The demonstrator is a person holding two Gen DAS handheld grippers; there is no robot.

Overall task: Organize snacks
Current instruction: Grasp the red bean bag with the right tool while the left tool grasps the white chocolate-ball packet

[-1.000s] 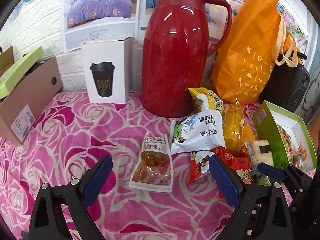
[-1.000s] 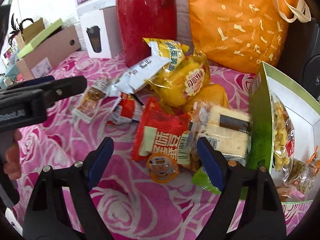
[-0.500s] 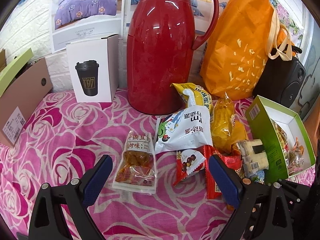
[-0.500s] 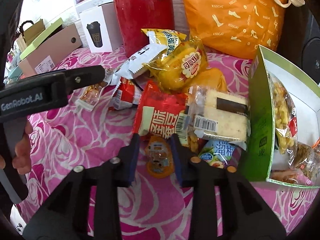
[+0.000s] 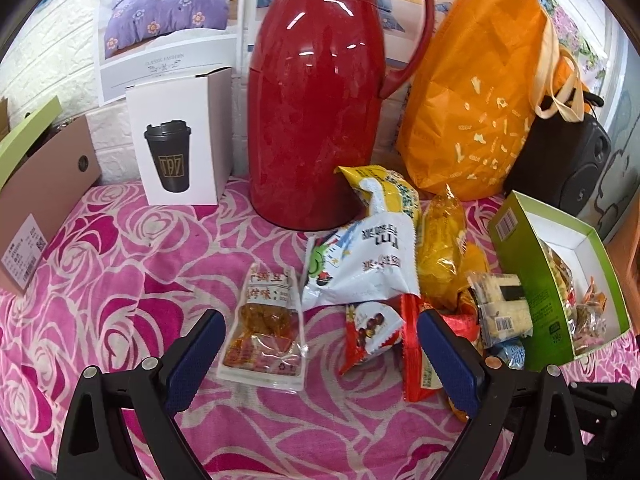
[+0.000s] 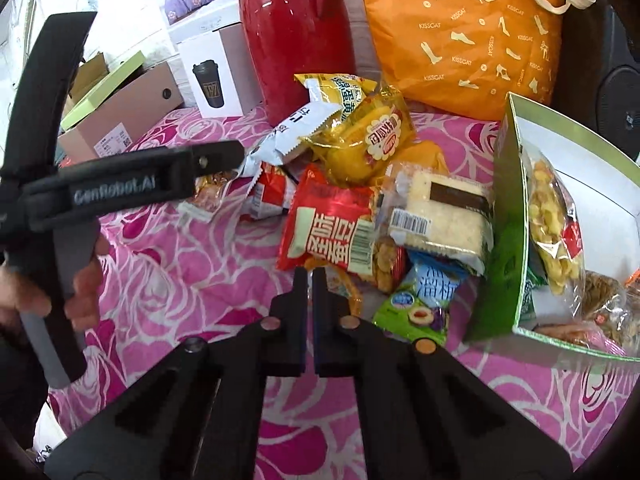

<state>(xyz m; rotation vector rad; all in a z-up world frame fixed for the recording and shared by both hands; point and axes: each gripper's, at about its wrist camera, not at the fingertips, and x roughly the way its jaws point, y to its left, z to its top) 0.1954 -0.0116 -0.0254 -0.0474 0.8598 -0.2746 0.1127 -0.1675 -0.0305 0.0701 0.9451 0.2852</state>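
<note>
Right gripper (image 6: pixel 309 276): fingers pressed nearly together at the near edge of the snack pile (image 6: pixel 360 184) — whether anything is pinched between them cannot be told.
Left gripper (image 5: pixel 320 344): spread wide, holding nothing.
Snack pile: on the rose-print cloth (image 5: pixel 120 280), just beside the green box (image 6: pixel 506 240) (packets already inside).

We've got a pink rose-patterned cloth tabletop (image 5: pixel 120 280) carrying a glossy red plastic thermos jug (image 5: pixel 316 120), a white cardboard cup box (image 5: pixel 180 140), a pile of foil snack packets (image 5: pixel 380 272) and an open green cardboard box (image 5: pixel 516 264).

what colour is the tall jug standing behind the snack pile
Glossy red: the tall plastic thermos jug, handle included. Best seen in the left wrist view.
</note>
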